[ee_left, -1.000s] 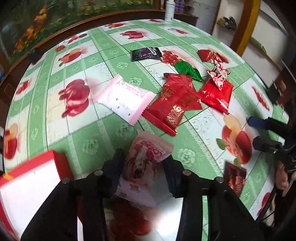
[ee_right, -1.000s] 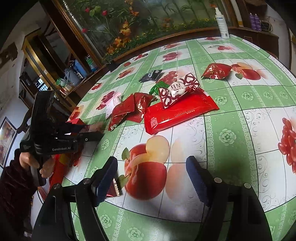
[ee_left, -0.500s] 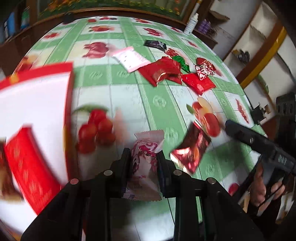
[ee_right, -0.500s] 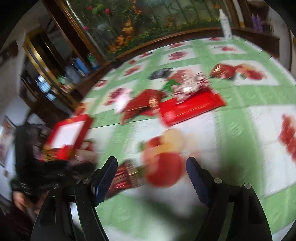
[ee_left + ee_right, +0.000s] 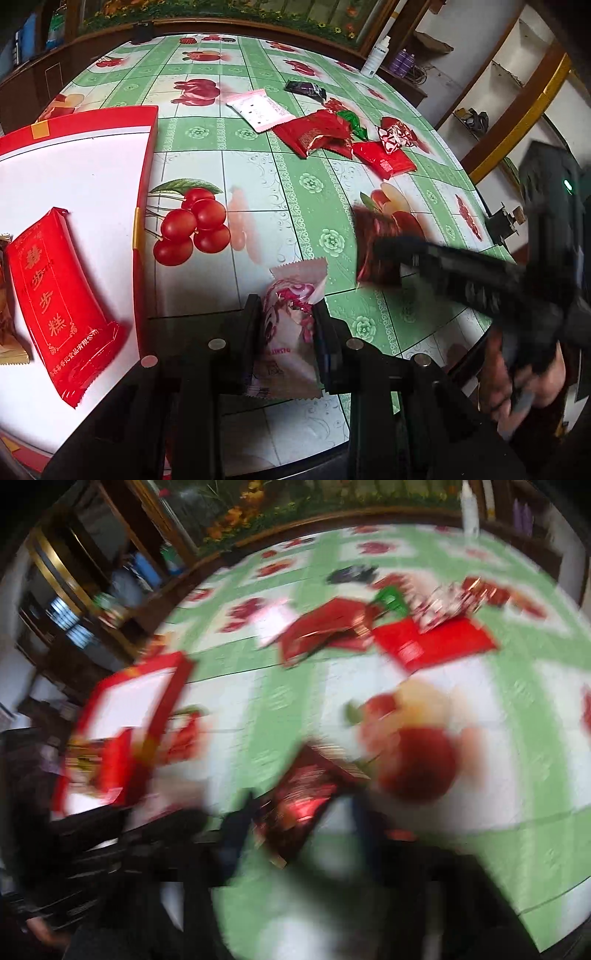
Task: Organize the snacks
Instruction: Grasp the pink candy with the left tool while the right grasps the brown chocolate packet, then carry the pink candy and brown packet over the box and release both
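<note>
Beside the red box (image 5: 146, 155), our left gripper (image 5: 286, 332) clamps the newly carried pink snack packet (image 5: 291, 325); our right gripper (image 5: 295, 823) is closing around a dark-red packet (image 5: 303, 797).

- Tablecloth (image 5: 310, 184): showing green-and-white squares with red fruit prints.
- Box (image 5: 147, 155), left of the printed cherries: showing a red rim, white inside.
- Packet (image 5: 59, 295) lying inside the box: showing red with gold characters.
</note>
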### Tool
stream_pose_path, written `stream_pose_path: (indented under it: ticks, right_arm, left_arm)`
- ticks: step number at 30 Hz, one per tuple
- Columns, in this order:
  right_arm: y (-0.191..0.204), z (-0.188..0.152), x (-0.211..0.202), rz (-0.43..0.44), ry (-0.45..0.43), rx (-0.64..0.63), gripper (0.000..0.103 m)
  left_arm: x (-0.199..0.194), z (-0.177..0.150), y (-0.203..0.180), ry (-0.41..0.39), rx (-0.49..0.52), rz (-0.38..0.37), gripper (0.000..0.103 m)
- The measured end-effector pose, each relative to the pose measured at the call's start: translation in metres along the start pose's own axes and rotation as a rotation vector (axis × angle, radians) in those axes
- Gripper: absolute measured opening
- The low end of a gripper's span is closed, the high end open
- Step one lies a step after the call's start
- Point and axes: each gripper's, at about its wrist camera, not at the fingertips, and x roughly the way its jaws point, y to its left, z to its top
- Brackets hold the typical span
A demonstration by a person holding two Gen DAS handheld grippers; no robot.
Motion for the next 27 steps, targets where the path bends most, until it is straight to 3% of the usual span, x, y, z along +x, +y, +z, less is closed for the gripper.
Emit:
stream_pose_path:
  ticks: [3, 5, 7, 9, 10, 14, 16, 17, 18, 23, 27]
  right_arm:
    - [-0.023, 0.009, -0.001, -0.061, -0.027, 0.055, 0.032]
    - [-0.034, 0.01, -0.002, -0.024, -0.007, 0.077, 0.036]
    - [-0.034, 0.008, -0.003, 0.008, -0.006, 0.061, 0.048]
    - [-0.027, 0.008, -0.001, -0.036, -0.006, 0.034, 0.07]
    - [-0.022, 0.009, 0.001, -0.061, -0.004, 0.025, 0.071]
    - [-0.002, 0.012, 0.013, -0.147, 0.0, -0.022, 0.071]
    - [0.005, 0.011, 0.017, -0.216, -0.007, -0.06, 0.064]
    - [0.008, 0.01, 0.017, -0.239, -0.026, -0.079, 0.051]
    - [0.008, 0.01, 0.016, -0.227, -0.033, -0.083, 0.038]
    - [-0.002, 0.007, 0.011, -0.188, -0.055, -0.089, 0.033]
    - [-0.014, -0.002, -0.001, -0.067, -0.081, -0.058, 0.032]
  left_arm:
    - [0.0, -0.001, 0.0, -0.004, 0.002, -0.001, 0.025]
    - [0.0, -0.001, 0.0, -0.005, 0.001, -0.002, 0.025]
    - [0.0, -0.001, 0.001, -0.009, -0.002, -0.005, 0.025]
    - [0.0, -0.002, 0.0, -0.013, -0.001, -0.001, 0.025]
    - [-0.001, -0.002, -0.001, -0.015, 0.004, 0.003, 0.025]
    - [0.0, -0.003, -0.004, -0.021, 0.014, 0.016, 0.025]
    - [0.0, -0.003, -0.006, -0.025, 0.021, 0.023, 0.025]
    - [0.0, -0.004, -0.007, -0.026, 0.026, 0.026, 0.025]
    - [0.0, -0.004, -0.007, -0.027, 0.028, 0.028, 0.025]
    - [0.0, -0.004, -0.006, -0.036, 0.007, 0.026, 0.025]
    - [0.0, -0.003, -0.007, -0.033, 0.004, 0.02, 0.025]
